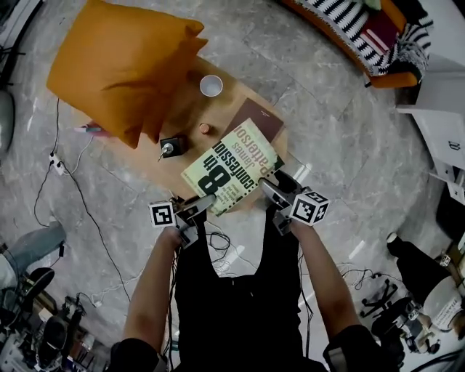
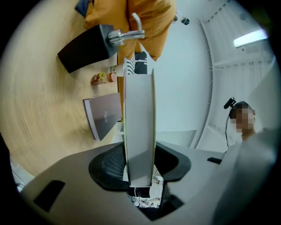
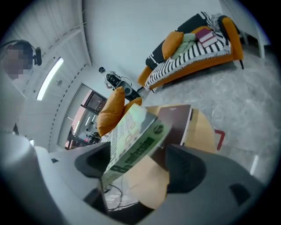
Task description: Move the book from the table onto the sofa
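Two grippers flank the book [image 1: 231, 176] at the counter's [image 1: 218, 110] 6 o'clock edge: the left gripper [image 1: 197, 208] is clenched on it, while the right gripper [image 1: 271, 188] seems released, jaws wide around a corner. This looks like the lift; next, clamp the right and carry the book to the sofa [image 1: 397, 78] at 1 o'clock.

Pale green book [image 1: 231, 173], black lettering — dark brown book [image 1: 256, 118], orange cushion [image 1: 120, 62] upper left, black-and-white striped throw [image 1: 341, 18] on orange sofa [image 1: 394, 78], light wood table [image 1: 185, 109].

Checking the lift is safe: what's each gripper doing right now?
Left gripper: closed on the book.
Right gripper: open, book between its jaws, not gripped.
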